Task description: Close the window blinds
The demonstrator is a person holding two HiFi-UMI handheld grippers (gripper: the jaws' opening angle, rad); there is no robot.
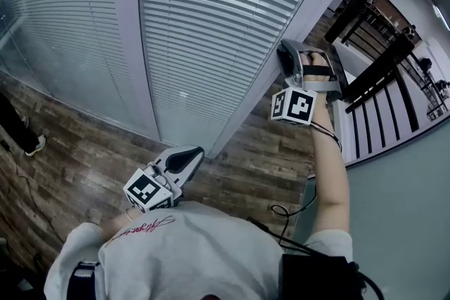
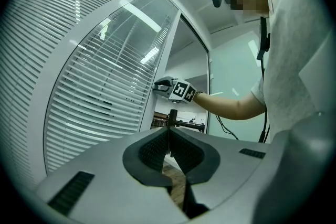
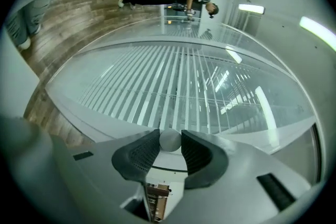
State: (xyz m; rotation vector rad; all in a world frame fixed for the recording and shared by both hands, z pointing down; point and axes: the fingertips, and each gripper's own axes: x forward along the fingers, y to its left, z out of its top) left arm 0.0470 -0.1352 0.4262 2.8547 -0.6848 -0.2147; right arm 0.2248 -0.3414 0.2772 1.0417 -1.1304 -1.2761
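White slatted blinds point(image 1: 211, 24) hang behind the glass, between white frame posts. My right gripper point(image 1: 287, 56) reaches to the frame at the blinds' right edge. In the right gripper view its jaws point(image 3: 170, 137) are shut on a small round pale knob point(image 3: 170, 141), both pads touching it, with the slats point(image 3: 178, 81) just beyond. The left gripper view shows that same gripper point(image 2: 160, 85) against the frame beside the blinds point(image 2: 100, 97). My left gripper point(image 1: 191, 153) hangs low near my chest, away from the window, its pads point(image 2: 169, 136) pressed together on nothing.
Dark wooden chairs point(image 1: 380, 74) stand to the right past the frame. A wide white post point(image 1: 130, 31) splits the two blind panels. The floor point(image 1: 84, 151) is wood plank with a cable on it. Another person's leg point(image 1: 17, 126) is at far left.
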